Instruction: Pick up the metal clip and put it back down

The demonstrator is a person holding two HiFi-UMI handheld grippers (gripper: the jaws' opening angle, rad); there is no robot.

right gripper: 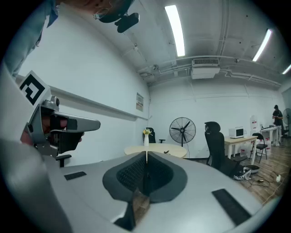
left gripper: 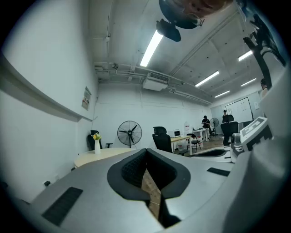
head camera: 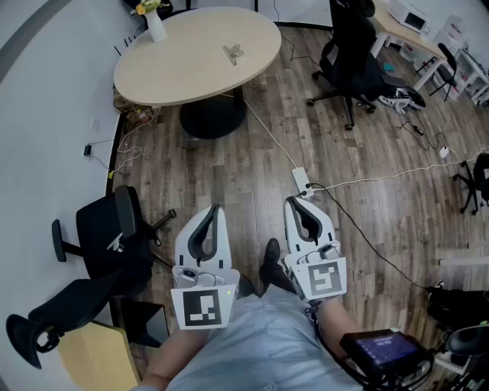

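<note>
The metal clip point(head camera: 234, 52) lies flat on the round beige table point(head camera: 183, 69), far ahead of both grippers. In the right gripper view the clip point(right gripper: 166, 152) is a small dark speck on the distant table point(right gripper: 157, 149). My left gripper point(head camera: 214, 208) and right gripper point(head camera: 293, 200) are held side by side, close to the person's body over the wooden floor. Both are shut with nothing between the jaws. In the left gripper view the left gripper point(left gripper: 146, 151) points past the table point(left gripper: 107, 154). The right gripper point(right gripper: 146, 154) aims straight at the table.
A white vase with yellow flowers point(head camera: 156, 23) stands at the table's far left. Between me and the table, a power strip point(head camera: 301, 181) and cables cross the floor. Black office chairs stand at the left point(head camera: 114, 229) and back right point(head camera: 351, 53). A standing fan point(right gripper: 182, 129) is behind the table.
</note>
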